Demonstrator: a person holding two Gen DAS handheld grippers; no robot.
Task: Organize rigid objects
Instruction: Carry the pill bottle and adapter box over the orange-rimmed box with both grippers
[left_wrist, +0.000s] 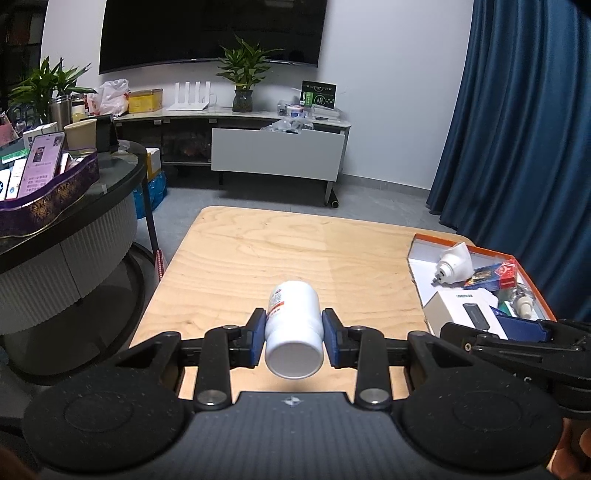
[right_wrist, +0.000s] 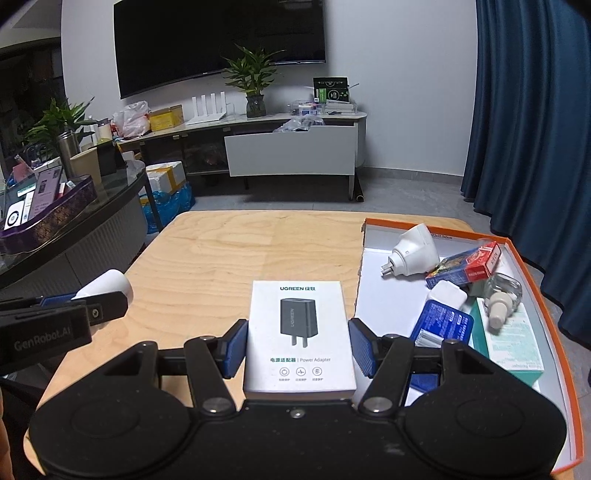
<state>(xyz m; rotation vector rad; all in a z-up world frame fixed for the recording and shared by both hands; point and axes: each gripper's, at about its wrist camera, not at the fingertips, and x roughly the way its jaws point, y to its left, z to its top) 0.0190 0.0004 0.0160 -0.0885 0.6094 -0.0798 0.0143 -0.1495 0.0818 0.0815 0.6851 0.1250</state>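
Observation:
My left gripper (left_wrist: 294, 326) is shut on a white pill bottle (left_wrist: 293, 328) lying on its side, held just above the wooden table (left_wrist: 258, 254). My right gripper (right_wrist: 297, 345) has its pads on both sides of a white power adapter box (right_wrist: 300, 338), at the left edge of the orange-rimmed tray (right_wrist: 532, 266). The bottle (right_wrist: 107, 284) and left gripper show at the left of the right wrist view. The adapter box (left_wrist: 461, 306) and right gripper show at the right of the left wrist view.
The tray (left_wrist: 417, 243) holds a white plug adapter (right_wrist: 410, 254), a red-blue card box (right_wrist: 469, 266), a blue packet (right_wrist: 443, 325), a glass bottle (right_wrist: 504, 295) and a teal box (right_wrist: 517, 343). A dark round table (left_wrist: 74, 206) stands left, a blue curtain (left_wrist: 517, 129) right.

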